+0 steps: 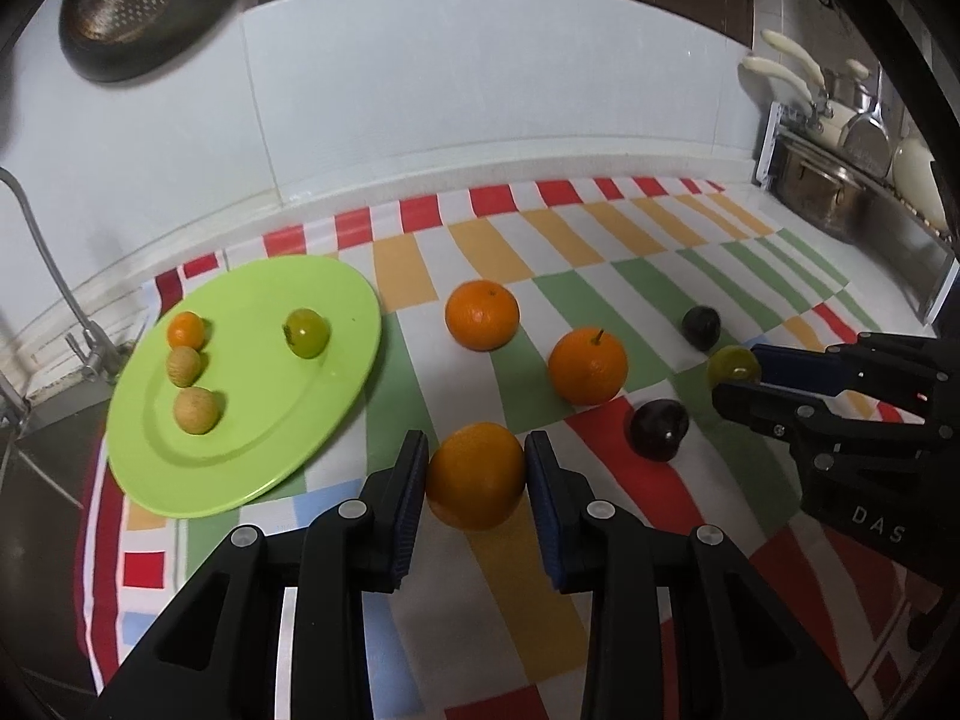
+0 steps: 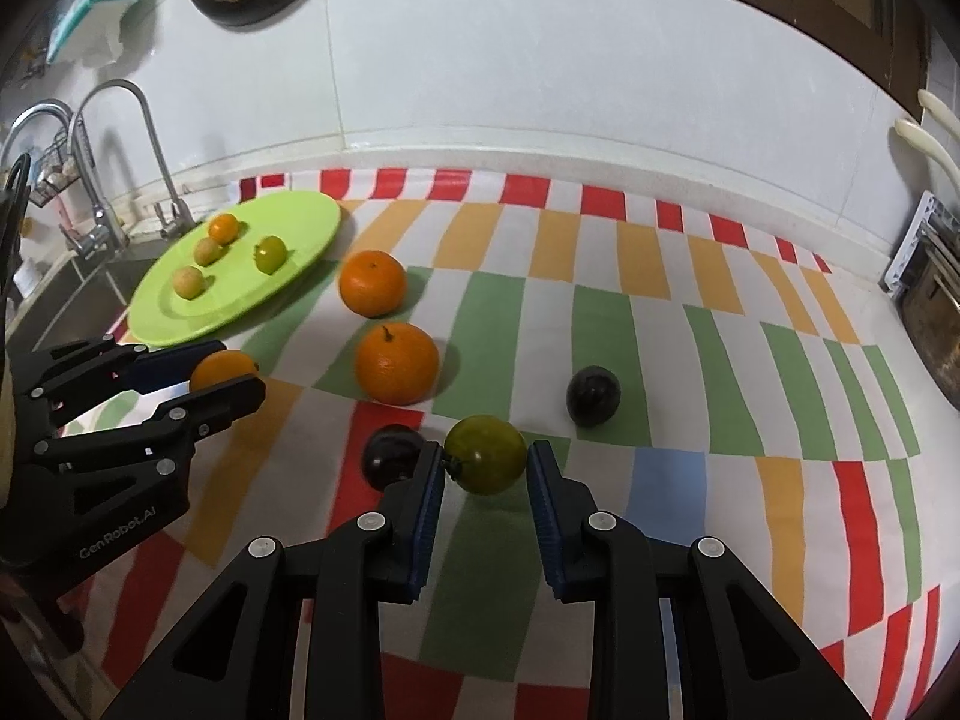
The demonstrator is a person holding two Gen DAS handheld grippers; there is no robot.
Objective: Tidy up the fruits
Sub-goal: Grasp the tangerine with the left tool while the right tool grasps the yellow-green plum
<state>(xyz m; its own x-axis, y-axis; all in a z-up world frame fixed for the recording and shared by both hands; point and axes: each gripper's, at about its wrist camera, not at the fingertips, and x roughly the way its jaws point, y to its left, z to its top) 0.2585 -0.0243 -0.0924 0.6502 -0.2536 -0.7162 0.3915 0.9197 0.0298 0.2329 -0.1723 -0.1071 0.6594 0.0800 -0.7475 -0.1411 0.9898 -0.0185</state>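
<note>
Room: bare striped cloth (image 2: pixel 690 360) is seen rightward | left gripper (image 1: pixel 477 474) is clamped on orange (image 1: pixel 474 483) | right gripper (image 2: pixel 486 468) is clamped on round green fruit (image 2: pixel 486 459)

Cloth (image 2: pixel 600 324): checked in red, orange, green and white, spread over the surface.
Faucet (image 2: pixel 129 138): curved, metal, seen at left beside the sink (image 2: pixel 72 300).
Colander (image 1: pixel 144 0): hung on the white wall.
Pots (image 1: pixel 840 180): stacked at right.
</note>
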